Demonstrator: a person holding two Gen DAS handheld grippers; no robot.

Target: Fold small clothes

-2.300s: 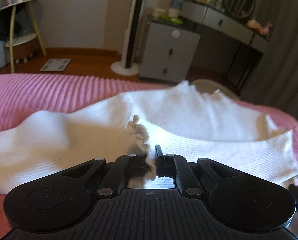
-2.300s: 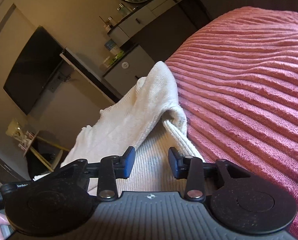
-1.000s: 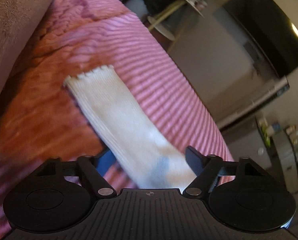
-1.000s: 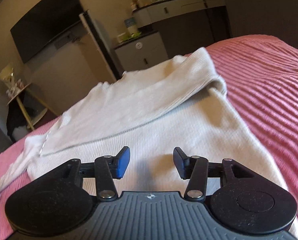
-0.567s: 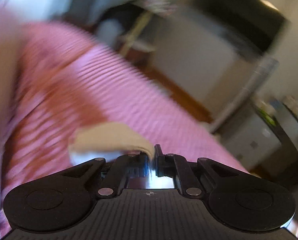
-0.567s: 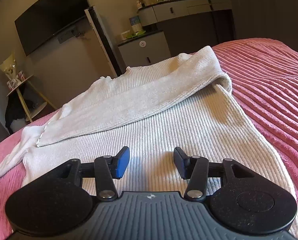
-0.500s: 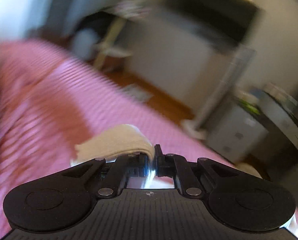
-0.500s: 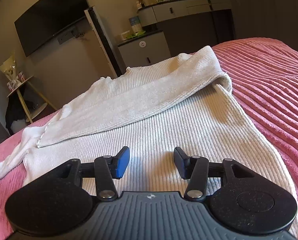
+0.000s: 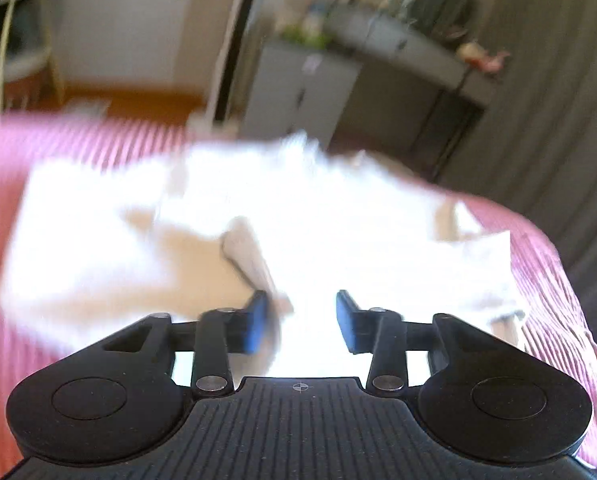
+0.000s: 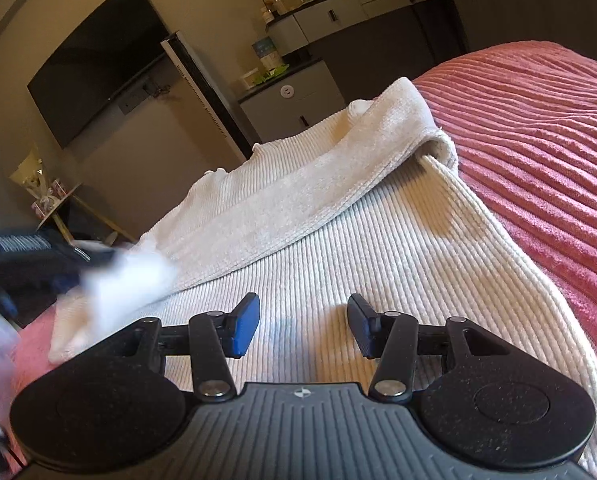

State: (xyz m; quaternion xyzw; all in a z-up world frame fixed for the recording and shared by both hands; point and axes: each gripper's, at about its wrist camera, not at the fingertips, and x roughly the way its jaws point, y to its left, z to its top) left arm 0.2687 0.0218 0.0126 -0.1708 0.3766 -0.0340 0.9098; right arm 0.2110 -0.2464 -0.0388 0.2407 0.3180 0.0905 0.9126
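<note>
A white ribbed sweater [image 9: 338, 220] lies spread on the pink ribbed bedspread [image 9: 78, 136], blurred by motion in the left wrist view. My left gripper [image 9: 298, 320] hovers over its middle. Its jaws are opening, and a strip of sleeve [image 9: 254, 264] hangs by the left finger with no pad pressing it. In the right wrist view the sweater [image 10: 378, 248] has one sleeve [image 10: 298, 200] folded across its body, and a blurred white sleeve end [image 10: 126, 276] comes in from the left. My right gripper [image 10: 303, 328] stands open just above the sweater's lower body, with nothing between its fingers.
Beyond the bed's far edge stand a grey drawer cabinet [image 9: 298, 88] and a dressing table with a round mirror [image 9: 418, 52]. A dark curtain [image 9: 558, 100] hangs at the right. A wall television [image 10: 94, 72] and a small side table [image 10: 54, 208] are at the left. Bedspread [image 10: 538, 140] extends right of the sweater.
My left gripper swung from the bed's left side over to the sweater, carrying the sleeve shut in its jaws, and the jaws have now parted. The right gripper stayed put.
</note>
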